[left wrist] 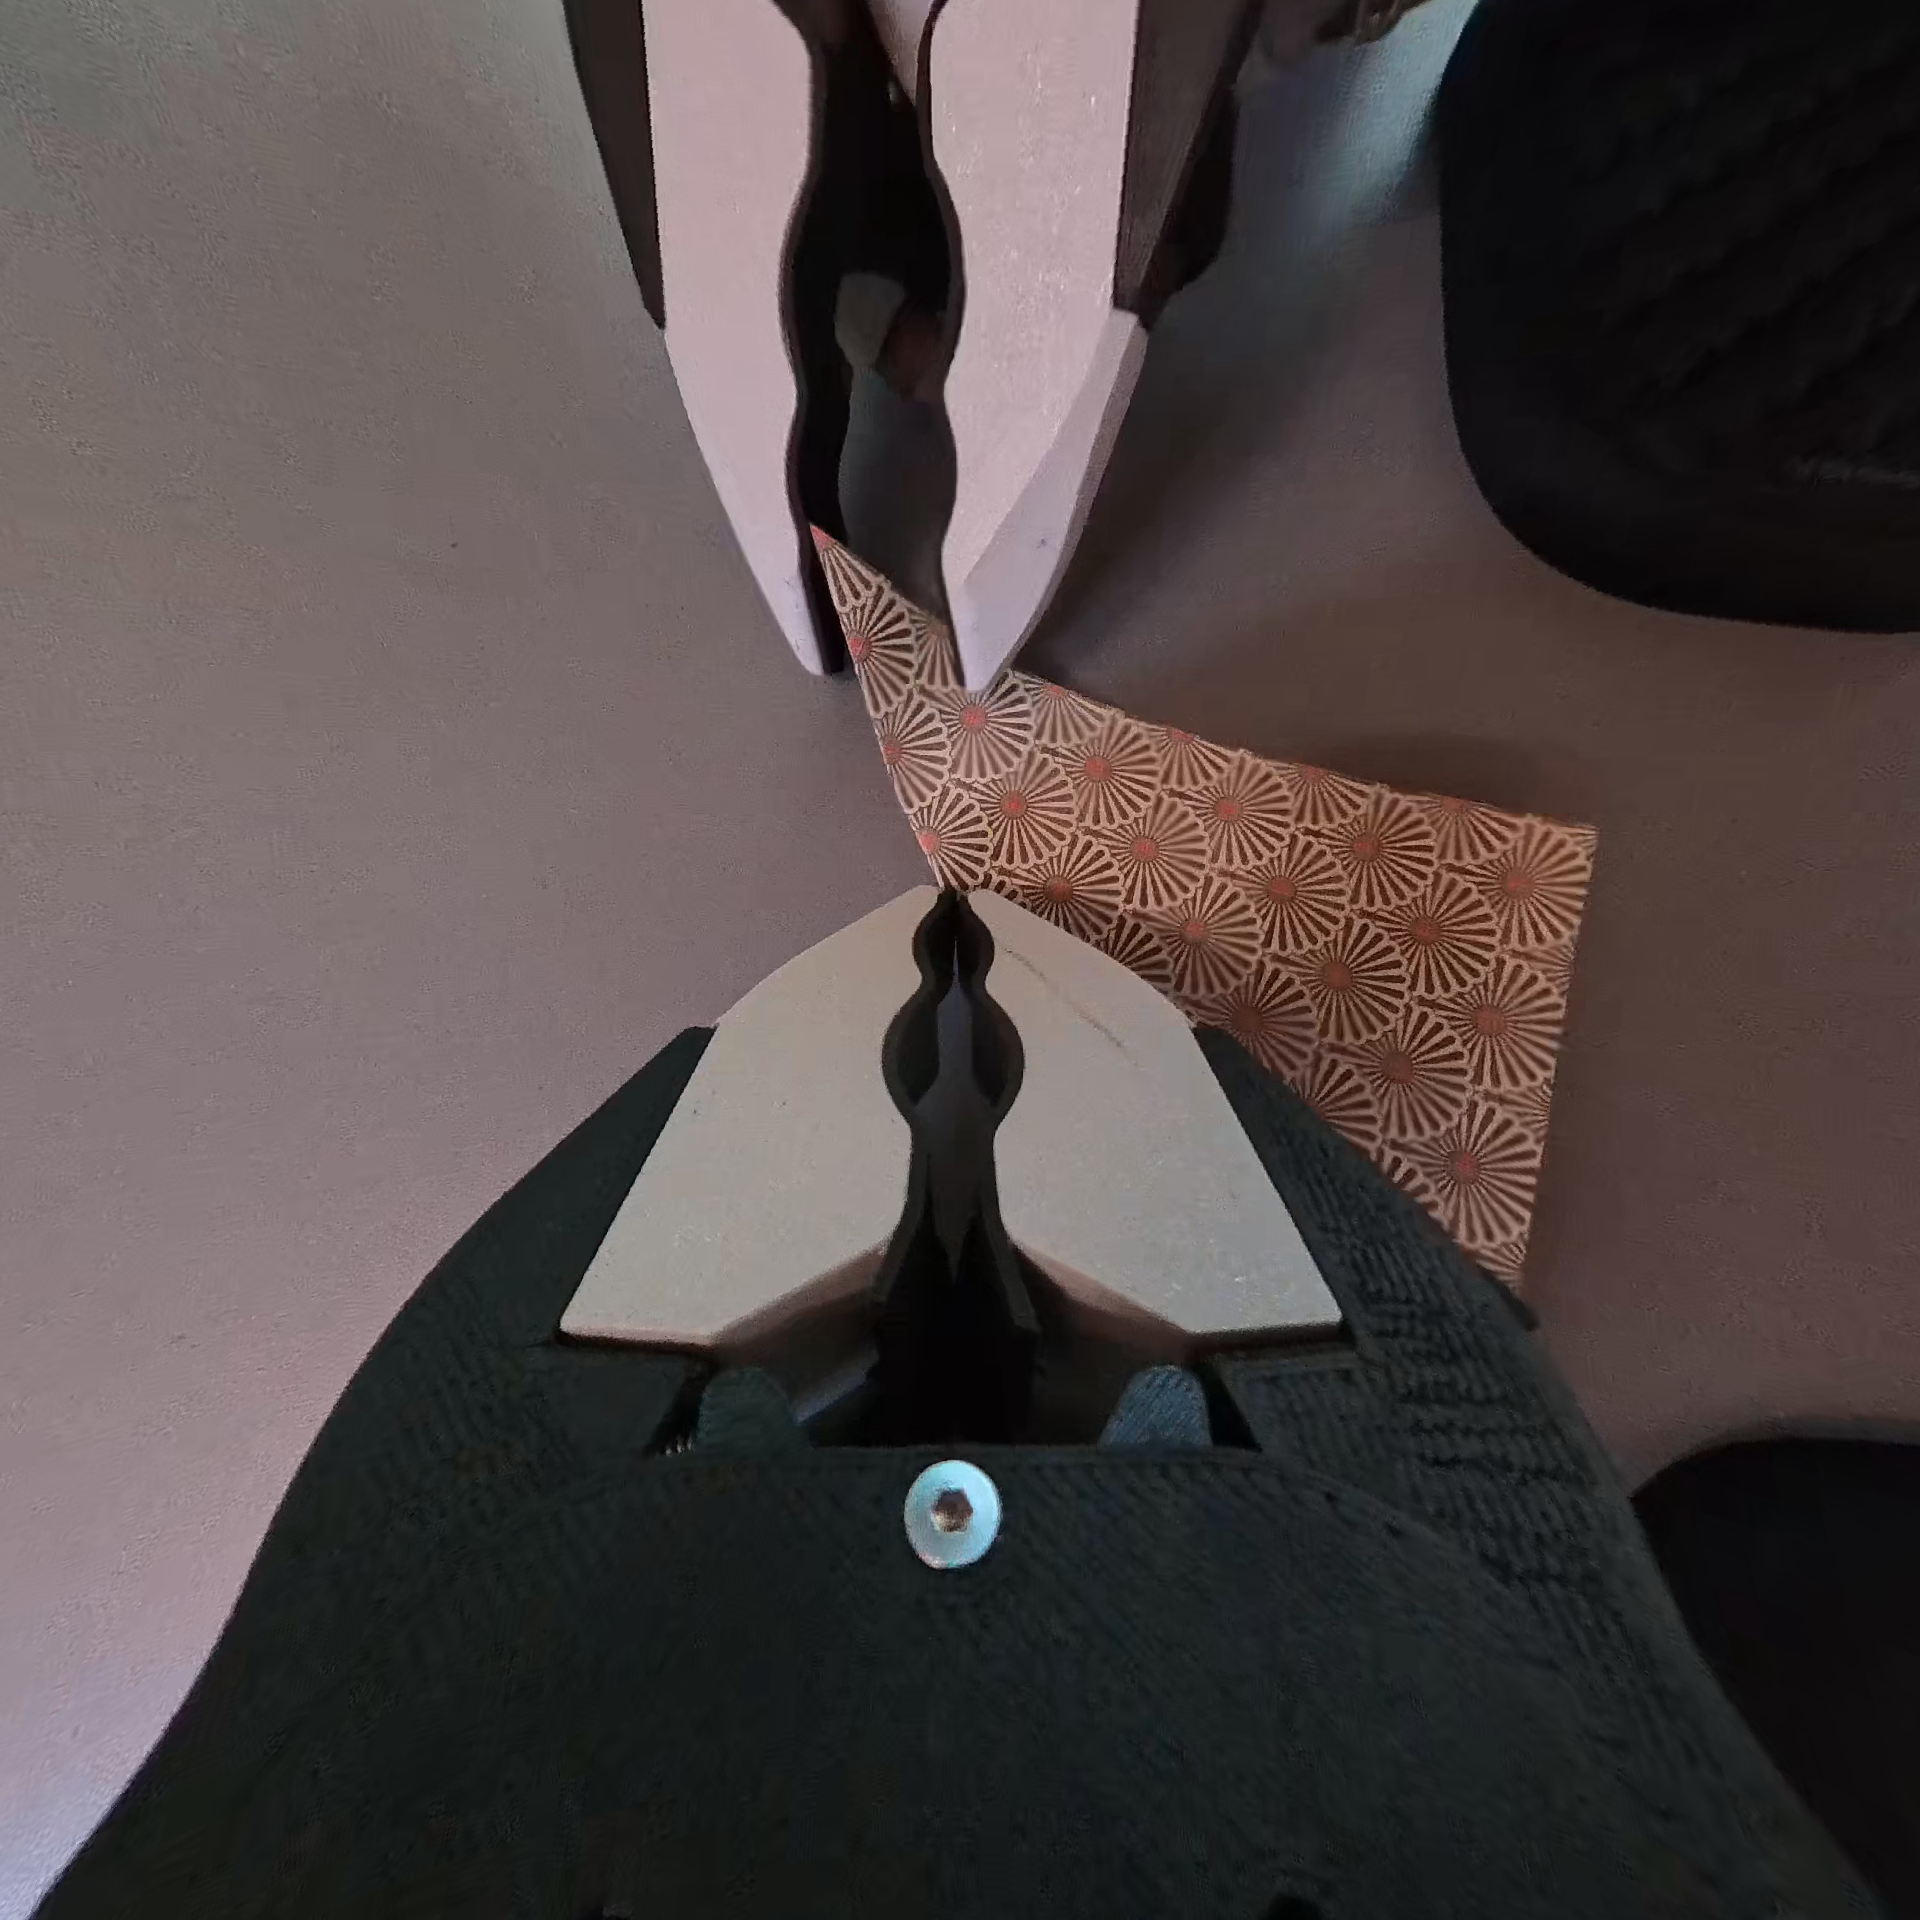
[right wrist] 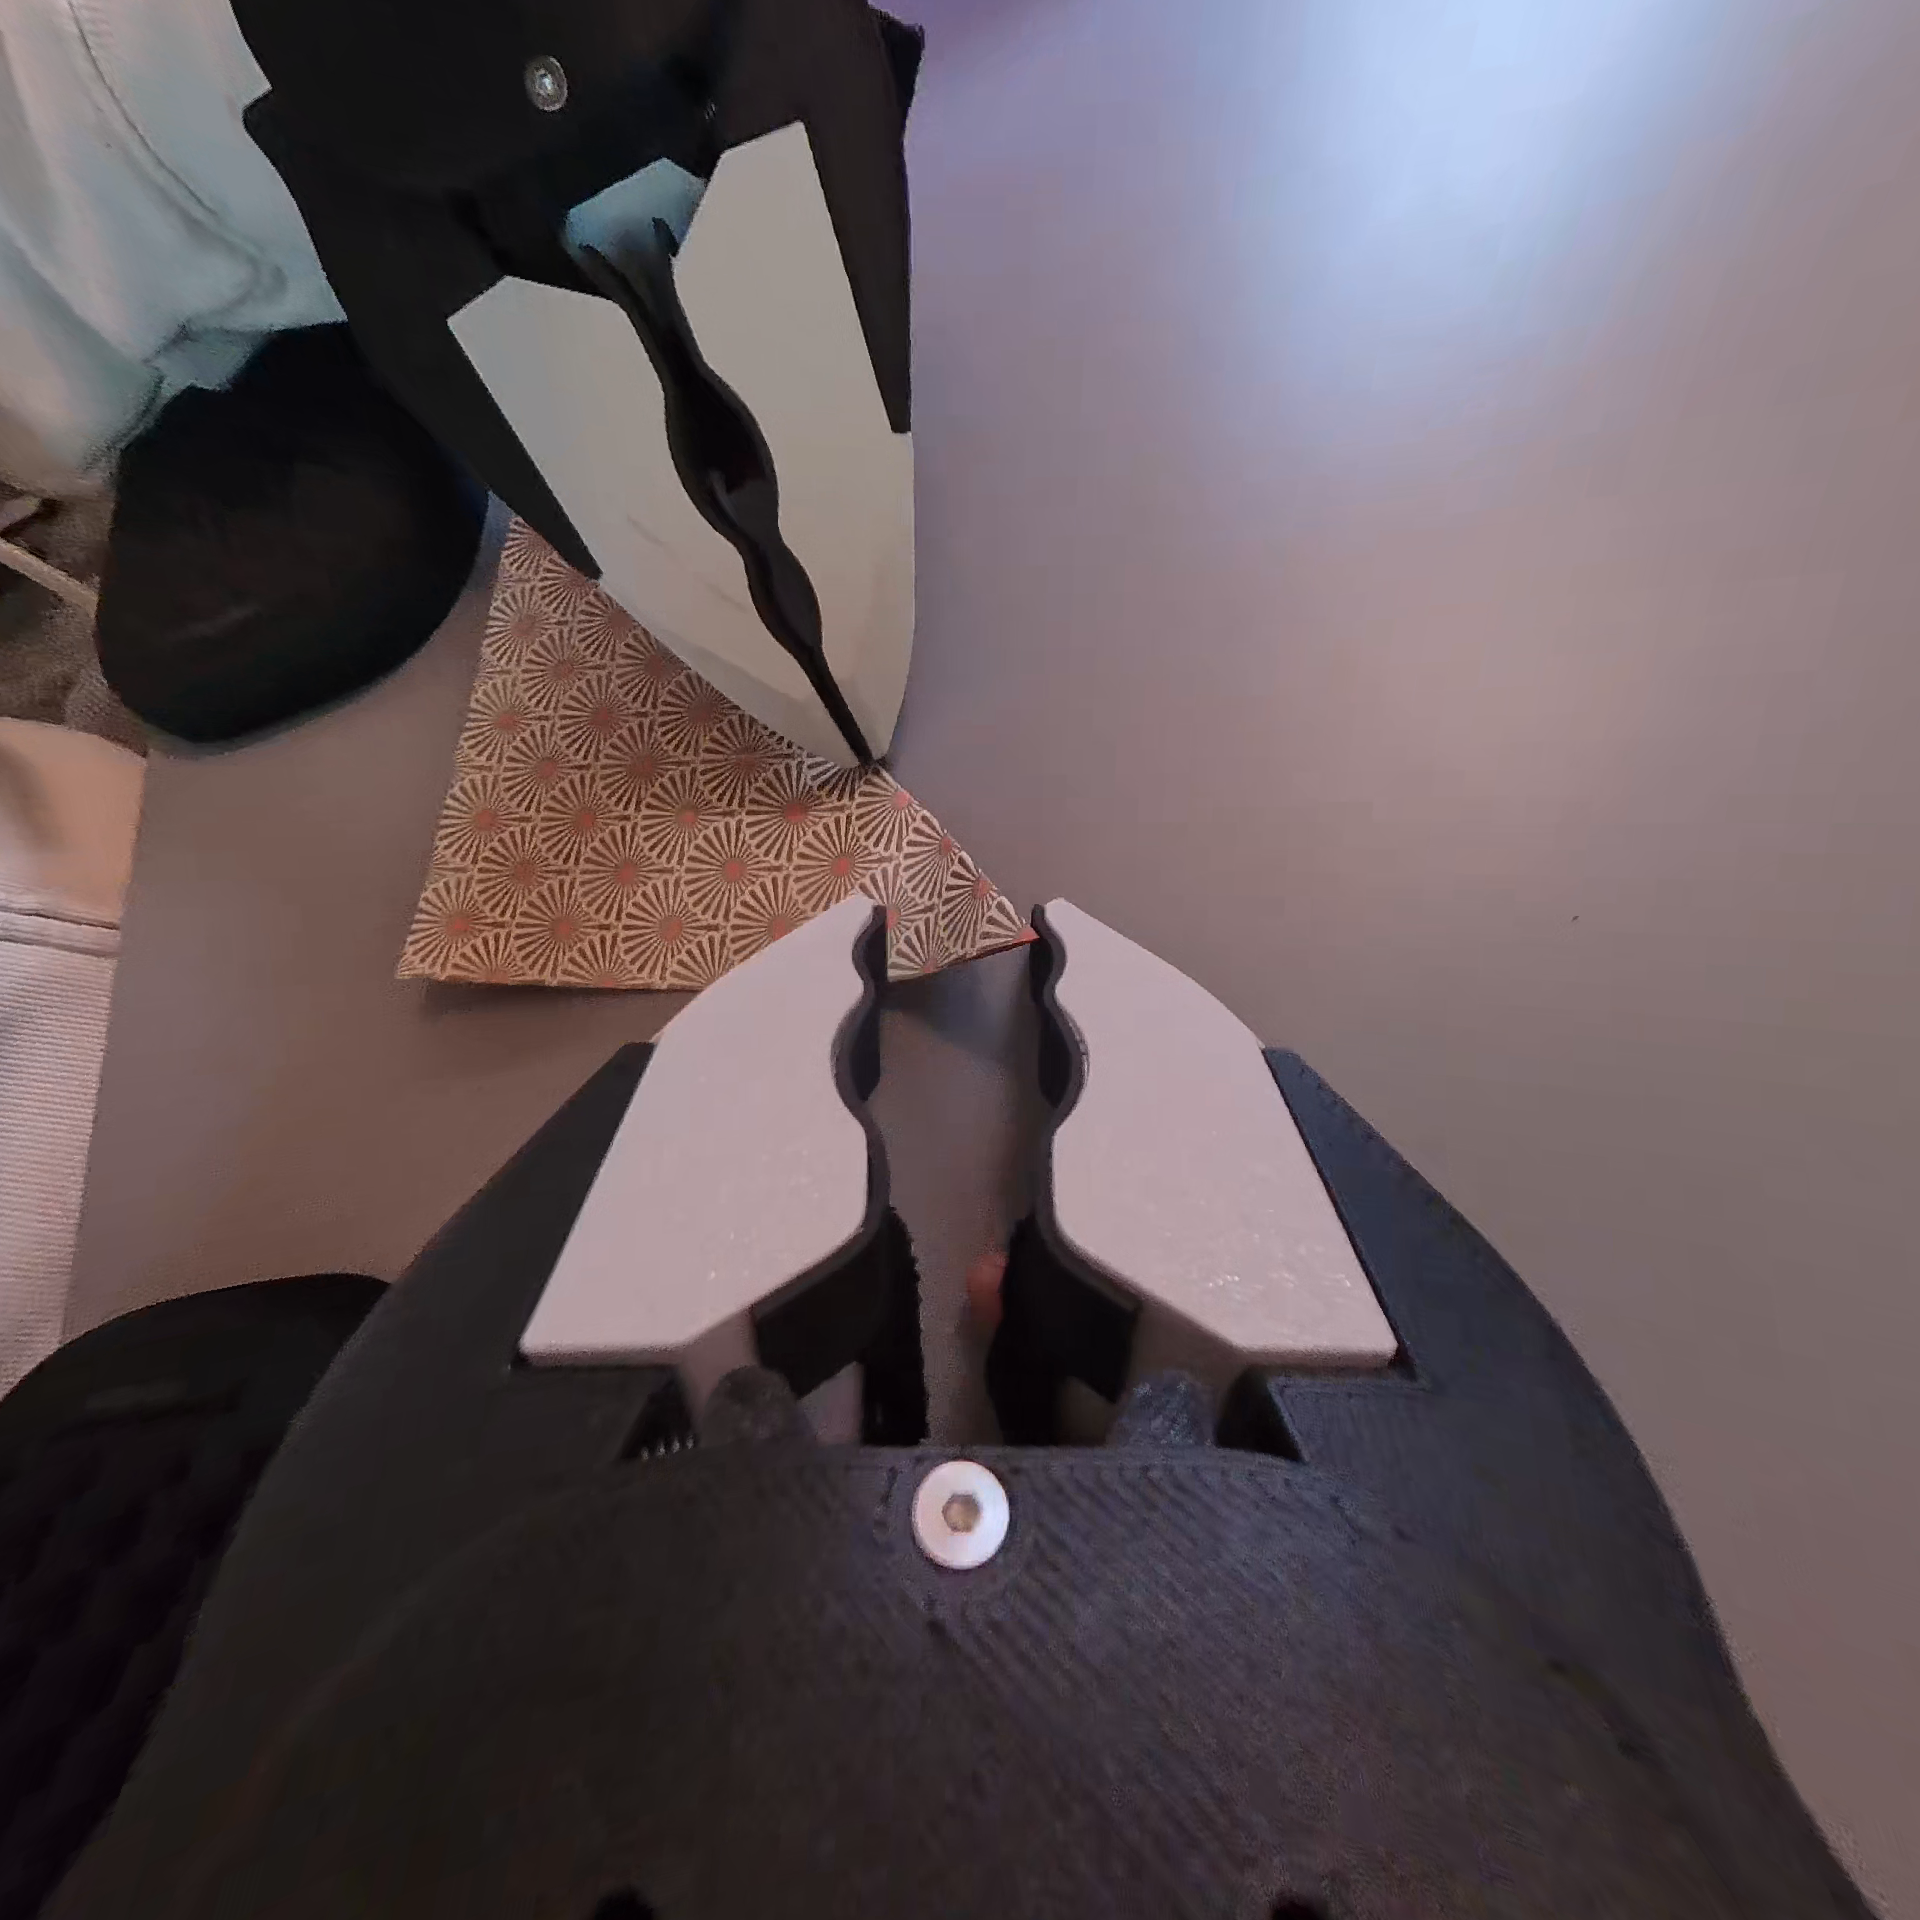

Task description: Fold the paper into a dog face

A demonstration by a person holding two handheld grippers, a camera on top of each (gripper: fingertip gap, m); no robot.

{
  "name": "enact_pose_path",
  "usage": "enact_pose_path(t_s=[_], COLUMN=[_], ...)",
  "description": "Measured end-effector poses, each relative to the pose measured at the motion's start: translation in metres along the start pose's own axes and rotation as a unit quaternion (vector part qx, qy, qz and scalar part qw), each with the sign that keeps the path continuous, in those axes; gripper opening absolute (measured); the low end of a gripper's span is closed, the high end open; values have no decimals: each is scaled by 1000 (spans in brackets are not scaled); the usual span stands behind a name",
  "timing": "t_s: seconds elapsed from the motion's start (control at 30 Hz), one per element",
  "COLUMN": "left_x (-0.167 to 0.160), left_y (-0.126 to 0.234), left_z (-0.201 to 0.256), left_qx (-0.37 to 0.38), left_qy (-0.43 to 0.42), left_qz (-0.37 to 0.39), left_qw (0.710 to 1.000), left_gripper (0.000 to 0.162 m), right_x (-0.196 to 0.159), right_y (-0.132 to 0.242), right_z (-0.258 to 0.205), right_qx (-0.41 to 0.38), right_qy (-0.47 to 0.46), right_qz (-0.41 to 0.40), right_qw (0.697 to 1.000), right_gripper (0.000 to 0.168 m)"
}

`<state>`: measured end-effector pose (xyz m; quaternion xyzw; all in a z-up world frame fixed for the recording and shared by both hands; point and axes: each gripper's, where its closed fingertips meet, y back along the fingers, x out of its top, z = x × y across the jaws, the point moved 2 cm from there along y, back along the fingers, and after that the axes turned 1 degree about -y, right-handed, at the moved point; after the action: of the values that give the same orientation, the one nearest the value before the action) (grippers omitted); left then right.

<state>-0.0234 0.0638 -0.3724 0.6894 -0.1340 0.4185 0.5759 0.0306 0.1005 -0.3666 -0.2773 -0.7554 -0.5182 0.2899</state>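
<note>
A paper (left wrist: 1299, 914) with a brown and cream fan pattern lies folded on the grey table (left wrist: 312, 727). It also shows in the right wrist view (right wrist: 644, 862). My left gripper (left wrist: 951, 902) is shut, and its tip touches the paper's near edge; seen from the right wrist view, the left gripper (right wrist: 868, 753) points down onto that edge. My right gripper (right wrist: 958, 914) is open, its fingers on either side of a pointed corner of the paper. In the left wrist view the right gripper (left wrist: 902, 670) comes in from the top over that corner.
A dark rounded object (left wrist: 1714, 312) sits at the table's far right, another (left wrist: 1818, 1662) at the near right. In the right wrist view a dark rounded object (right wrist: 281, 540) and white cloth (right wrist: 104, 208) lie behind the paper. The grey table (right wrist: 1455, 623) stretches to the right. One gripper's finger ends stand about 4 cm off the other's. The dark rounded object (right wrist: 281, 540) is about equally far from each gripper, around 20 cm.
</note>
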Motion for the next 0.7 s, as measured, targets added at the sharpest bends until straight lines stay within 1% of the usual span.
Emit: enact_pose_path(t_s=[0.03, 0.2, 0.37, 0.43, 0.5, 0.7], left_x=[0, 0, 0, 0, 0, 2], left_y=[0, 0, 0, 0, 1, 6], left_z=[0, 0, 0, 0, 1, 4], left_qx=[0, 2, 5, 6, 4, -8], left_qy=[0, -2, -6, -7, -7, -14], left_qz=[0, 1, 1, 1, 1, 19], left_qw=[1000, 1000, 1000, 1000, 1000, 1000], left_gripper=[1, 1, 1, 1, 1, 1], right_x=[-1, -2, -2, 2, 6, 3], right_y=[0, 2, 2, 2, 4, 2], right_z=[-1, 0, -3, -7, -7, -6], right_qx=[4, 17, 49, 59, 48, 26], right_qy=[-7, -41, -69, -61, -42, -27], right_qz=[2, 2, 7, 17, 29, 18], right_qw=[1000, 999, 996, 996, 998, 999], right_gripper=[26, 19, 12, 1, 0, 0])
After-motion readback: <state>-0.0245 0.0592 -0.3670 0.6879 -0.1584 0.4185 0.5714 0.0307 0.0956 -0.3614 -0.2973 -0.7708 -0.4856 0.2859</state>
